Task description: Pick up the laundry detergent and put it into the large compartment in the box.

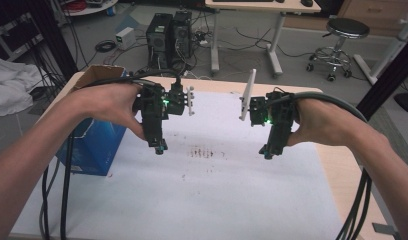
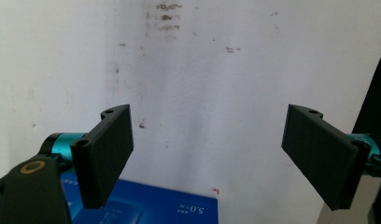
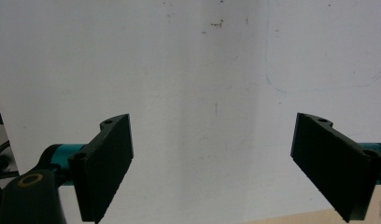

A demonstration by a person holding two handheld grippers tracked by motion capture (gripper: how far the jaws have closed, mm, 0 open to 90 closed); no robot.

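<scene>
Clearly both tools hang above the white sheet (image 1: pixel 217 200) that covers the worktop, and neither grips anything. The left tool (image 1: pixel 160 148) has its jaws spread wide, with bare stained sheet between them in the left gripper view; the right tool (image 1: pixel 268 154) is just as spread in the right gripper view, over clean sheet.

The nearest thing to either is the blue box (image 1: pixel 94 145), standing at the left edge of the worktop, just beside the person's left hand (image 1: pixel 109 102) and partly under the forearm. Its brown flaps are open at the top, and a corner of its printed blue face (image 2: pixel 146 205) lies at the bottom of the left gripper view, below the jaws.

I judge it to be a cardboard carton: fairly stiff along edges and corners, but its walls would bow under a hard squeeze, and the loose flaps offer no firm hold. How heavy it is depends on contents that cannot be seen. The printed face looks smooth, perhaps a little slippery. A sensible hold would be across a narrow side near a corner, or one tool on each opposite wall.
</scene>
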